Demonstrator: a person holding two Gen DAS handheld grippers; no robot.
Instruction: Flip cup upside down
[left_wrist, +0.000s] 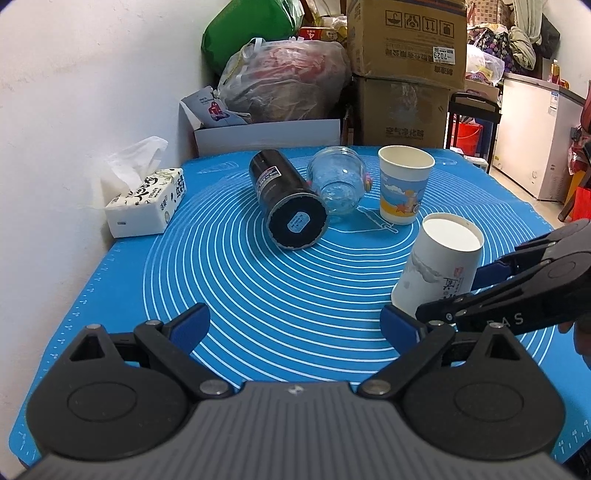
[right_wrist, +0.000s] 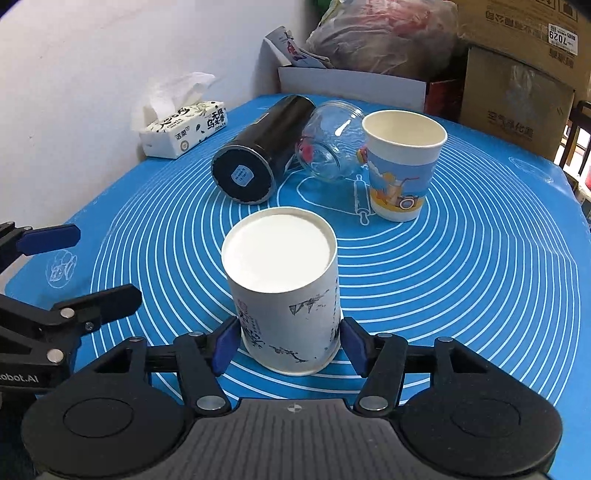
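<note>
A white paper cup with ink drawings (right_wrist: 284, 295) stands upside down, base up, on the blue mat (right_wrist: 480, 295). My right gripper (right_wrist: 288, 345) has a blue pad on each side of the cup near its rim and appears to touch it. The cup also shows in the left wrist view (left_wrist: 439, 264), with the right gripper (left_wrist: 476, 291) around it. My left gripper (left_wrist: 295, 325) is open and empty, just left of the cup. A second paper cup with a cartoon print (right_wrist: 400, 166) stands upright further back.
A black cylinder (right_wrist: 258, 151) and a clear glass jar (right_wrist: 332, 144) lie on their sides at the back of the mat. A tissue box (right_wrist: 184, 129) sits by the white wall. Cardboard boxes (right_wrist: 517, 92) and bags stand behind the table.
</note>
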